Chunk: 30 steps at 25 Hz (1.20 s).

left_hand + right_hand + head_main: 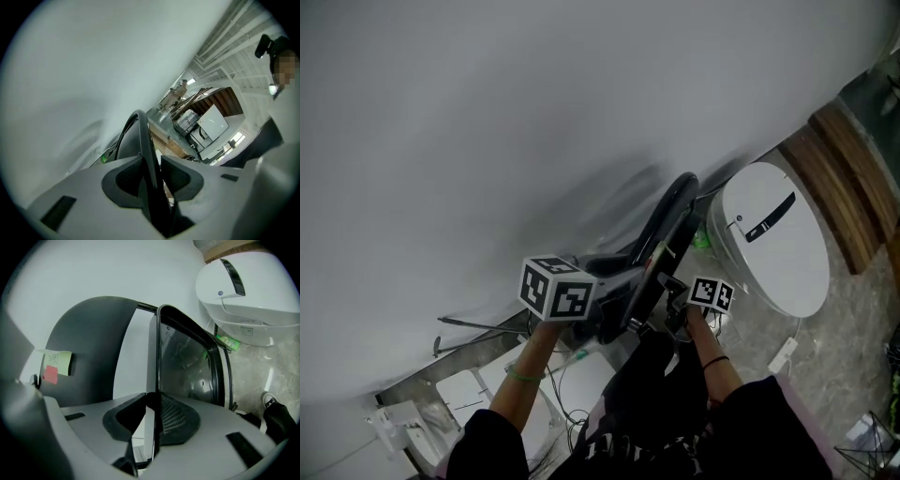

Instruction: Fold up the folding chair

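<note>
My left gripper jaws are clamping the folding chair by its black tube and my right gripper jaws are pinching its thin edge. It is sitting near the far wall, and my dark clothing is hiding its lower end.

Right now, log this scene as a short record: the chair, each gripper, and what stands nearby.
chair: black folding chair, looks folded nearly flat, close to the white wall
left: left gripper shut on the chair's black frame tube
right: right gripper shut on the thin edge of the glossy seat panel
nearby: white oval device to the chair's right
extras: yellow and red sticky notes on the grey backrest
</note>
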### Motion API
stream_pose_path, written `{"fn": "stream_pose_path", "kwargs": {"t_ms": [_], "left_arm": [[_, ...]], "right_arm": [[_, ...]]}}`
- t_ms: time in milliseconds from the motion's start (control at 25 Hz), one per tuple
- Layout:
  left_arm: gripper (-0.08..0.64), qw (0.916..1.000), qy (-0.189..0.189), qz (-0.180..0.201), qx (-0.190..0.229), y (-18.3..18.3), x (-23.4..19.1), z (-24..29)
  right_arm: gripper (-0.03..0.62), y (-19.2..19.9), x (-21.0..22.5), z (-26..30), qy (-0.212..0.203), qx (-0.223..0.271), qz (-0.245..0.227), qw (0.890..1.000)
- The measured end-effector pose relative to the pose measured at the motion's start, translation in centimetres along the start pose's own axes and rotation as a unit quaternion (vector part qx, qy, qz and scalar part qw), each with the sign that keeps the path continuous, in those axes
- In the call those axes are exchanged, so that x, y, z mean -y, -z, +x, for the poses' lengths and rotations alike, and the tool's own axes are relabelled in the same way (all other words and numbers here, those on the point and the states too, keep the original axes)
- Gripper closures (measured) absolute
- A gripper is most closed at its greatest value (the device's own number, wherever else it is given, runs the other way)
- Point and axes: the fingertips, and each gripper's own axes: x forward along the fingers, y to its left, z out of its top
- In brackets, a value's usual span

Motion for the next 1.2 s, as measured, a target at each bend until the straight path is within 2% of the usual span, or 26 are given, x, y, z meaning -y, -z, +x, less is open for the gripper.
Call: {"fn": "stream_pose_path", "kwargs": {"t_ms": [80,200,400,520,680,880,1120,1200], "left_arm": [[0.442,1.0,0.002,0.001,0.006,-0.8,-1.8,-0.7],[0.442,0.9997,-0.017,0.016,0.01,-2.3,-4.9,-1.8],[0.442,0.9981,-0.043,0.041,-0.014,-4.6,-11.1,-3.4],[0.442,0.9966,-0.066,0.048,-0.001,-5.5,-12.5,-3.9],[0.442,0.9902,-0.117,0.076,0.001,-6.2,-14.1,-4.7],[0.442,0.9883,-0.124,0.088,0.002,-6.5,-14.3,-4.8],[0.439,0.9811,-0.155,0.116,0.012,-6.5,-14.4,-5.0],[0.425,0.9793,-0.167,0.114,0.018,-6.6,-14.6,-5.1]], "right_arm": [[0.515,-0.4,-0.5,1.6,-0.006,0.007,-0.001,1.0],[0.517,-1.1,-1.5,4.2,-0.013,0.016,0.0,1.0],[0.517,-2.1,-2.6,9.4,-0.004,0.035,0.025,0.999],[0.517,-2.4,-3.0,10.6,-0.011,0.043,0.032,0.999],[0.517,-2.6,-3.7,11.7,-0.012,0.034,0.02,0.999],[0.526,-2.9,-4.0,11.7,-0.037,0.046,0.026,0.998],[0.52,-2.4,-4.0,11.9,-0.005,0.006,-0.045,0.999],[0.514,-2.2,-4.0,11.9,0.003,-0.005,-0.062,0.998]]}}
